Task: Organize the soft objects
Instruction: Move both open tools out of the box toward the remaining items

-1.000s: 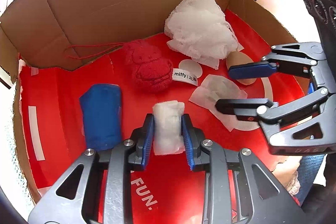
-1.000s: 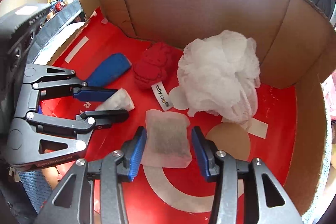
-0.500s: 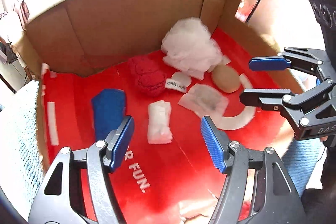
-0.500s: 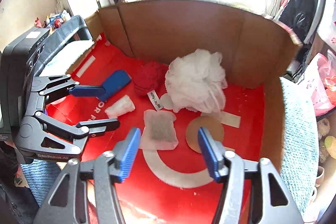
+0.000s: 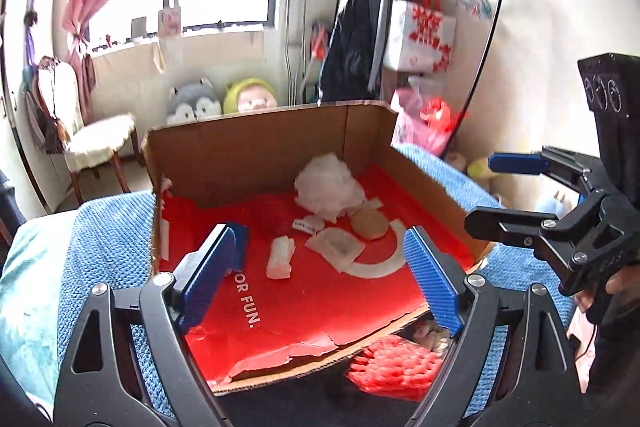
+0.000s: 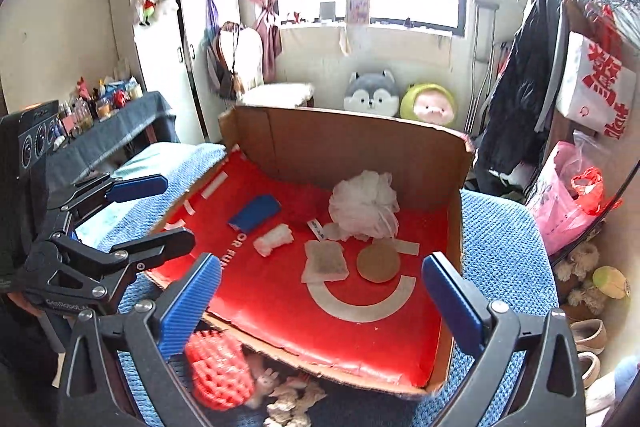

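Observation:
A cardboard box [image 5: 248, 151] [image 6: 352, 139] with a red floor lies on a blue blanket. In it lie a white mesh pouf [image 5: 328, 185] [image 6: 364, 205], a red plush toy [image 5: 270, 213] [image 6: 306, 205], a blue roll [image 6: 256, 213], a small white cloth roll [image 5: 281, 258] [image 6: 273, 239], a flat white sachet [image 5: 337, 249] [image 6: 325, 261] and a tan round pad [image 5: 370, 223] [image 6: 378, 261]. My left gripper [image 5: 324, 281] [image 6: 150, 211] is open and empty, held back above the box's near edge. My right gripper [image 6: 324, 311] [image 5: 498, 193] is open and empty, also above the near edge.
A red mesh item [image 5: 394, 367] [image 6: 218, 371] and a pale fluffy item [image 6: 290, 393] lie in front of the box. Two plush heads [image 6: 372, 93] sit behind the box. A chair [image 5: 98, 143], a clothes rack [image 6: 532, 75] and plastic bags [image 6: 568, 203] stand around.
My left gripper let go of the white cloth roll. Both grippers opened wide and pulled back and up, away from the box floor. The sachet stays where it lay.

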The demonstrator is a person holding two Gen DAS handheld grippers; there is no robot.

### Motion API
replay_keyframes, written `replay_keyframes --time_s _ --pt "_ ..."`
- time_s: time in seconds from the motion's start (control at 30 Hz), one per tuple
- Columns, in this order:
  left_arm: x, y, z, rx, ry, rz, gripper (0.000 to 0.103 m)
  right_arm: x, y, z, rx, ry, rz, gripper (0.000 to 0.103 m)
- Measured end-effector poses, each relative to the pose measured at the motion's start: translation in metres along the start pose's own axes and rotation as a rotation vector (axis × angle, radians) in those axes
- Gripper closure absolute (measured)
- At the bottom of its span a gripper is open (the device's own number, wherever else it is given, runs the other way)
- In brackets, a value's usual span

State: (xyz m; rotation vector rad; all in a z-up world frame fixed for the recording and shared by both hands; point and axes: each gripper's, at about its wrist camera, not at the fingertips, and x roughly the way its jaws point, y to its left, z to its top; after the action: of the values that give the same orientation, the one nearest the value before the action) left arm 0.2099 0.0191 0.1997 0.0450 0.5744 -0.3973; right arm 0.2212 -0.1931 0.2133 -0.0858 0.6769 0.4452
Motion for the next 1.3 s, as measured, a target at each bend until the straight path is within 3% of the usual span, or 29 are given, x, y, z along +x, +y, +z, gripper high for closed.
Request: replay_keyframes --time_s 0.3,0.63,0.93,1.3 --pt "-0.068 -0.023 -0.029 -0.022 -0.175 0.053 0.009 -0.055 0.03 -0.036 0.012 -0.129 -0.068 0.0" --pt "-0.103 -0.038 -0.075 -0.038 -0.235 0.107 0.008 -0.087 0.042 -0.089 0.061 -0.219 -0.144 0.0" --pt "-0.094 -0.044 -0.122 -0.045 -0.202 0.127 0.008 -0.079 0.056 -0.137 0.057 -0.237 -0.205 0.0" --pt "-0.069 -0.044 -0.162 -0.072 -0.09 0.105 0.007 -0.041 0.047 -0.179 0.127 -0.123 -0.169 0.0"
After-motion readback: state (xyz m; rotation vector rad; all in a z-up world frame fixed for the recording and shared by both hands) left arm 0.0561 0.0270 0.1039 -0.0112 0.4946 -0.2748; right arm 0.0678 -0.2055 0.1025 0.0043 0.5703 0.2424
